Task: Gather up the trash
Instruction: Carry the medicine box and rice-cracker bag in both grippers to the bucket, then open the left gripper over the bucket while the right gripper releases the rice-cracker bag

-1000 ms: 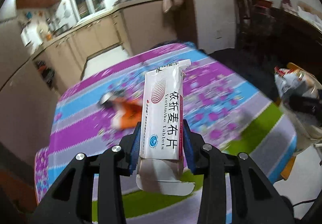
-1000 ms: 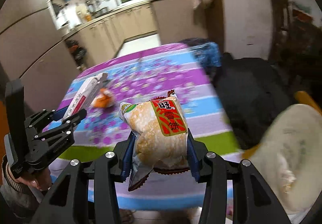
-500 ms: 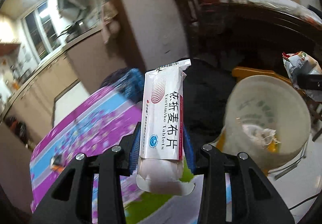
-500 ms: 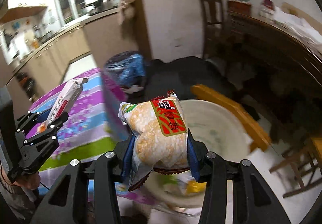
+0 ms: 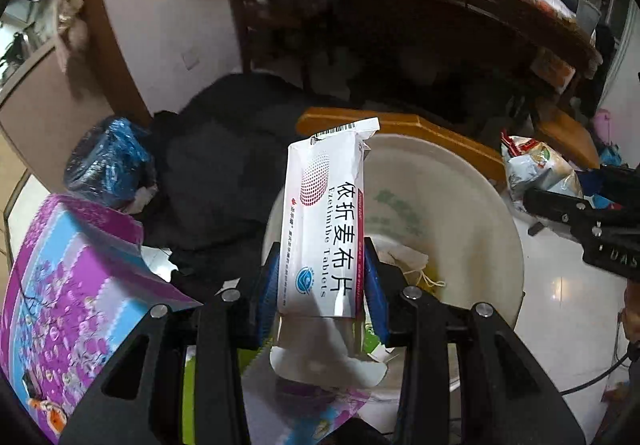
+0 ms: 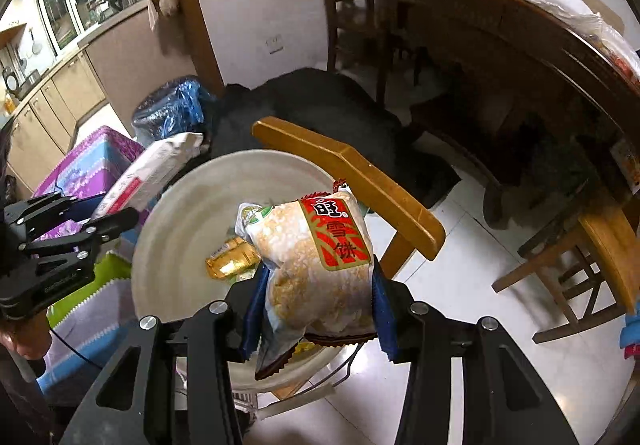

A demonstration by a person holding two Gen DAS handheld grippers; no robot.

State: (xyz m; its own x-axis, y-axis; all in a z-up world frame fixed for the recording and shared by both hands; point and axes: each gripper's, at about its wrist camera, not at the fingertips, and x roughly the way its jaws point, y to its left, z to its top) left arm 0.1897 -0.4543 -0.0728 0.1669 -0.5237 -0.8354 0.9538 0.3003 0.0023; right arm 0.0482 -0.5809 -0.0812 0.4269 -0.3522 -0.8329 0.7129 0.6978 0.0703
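My left gripper (image 5: 320,285) is shut on a white tablet box (image 5: 326,221) with red and black print, its top flap torn open. It hangs over the near rim of a wide cream basin (image 5: 472,229) that holds scraps of trash. My right gripper (image 6: 318,301) is shut on a rice-cracker snack bag (image 6: 316,257) with a red label, held above the same basin (image 6: 180,213). A yellow wrapper (image 6: 232,263) lies inside the basin. In the left wrist view the snack bag (image 5: 536,169) shows at the right; in the right wrist view the tablet box (image 6: 148,173) shows at the left.
The basin rests on a wooden chair (image 6: 360,177) with an orange-brown back. A table with a purple and blue cloth (image 5: 68,277) stands at the left. A black heap (image 5: 224,165) and a blue bag (image 5: 108,161) lie behind. Dark wooden furniture (image 6: 500,45) fills the right.
Both grippers have swung from over the purple tablecloth to above the cream basin, carrying the tablet box and snack bag along. Both grips look the same.
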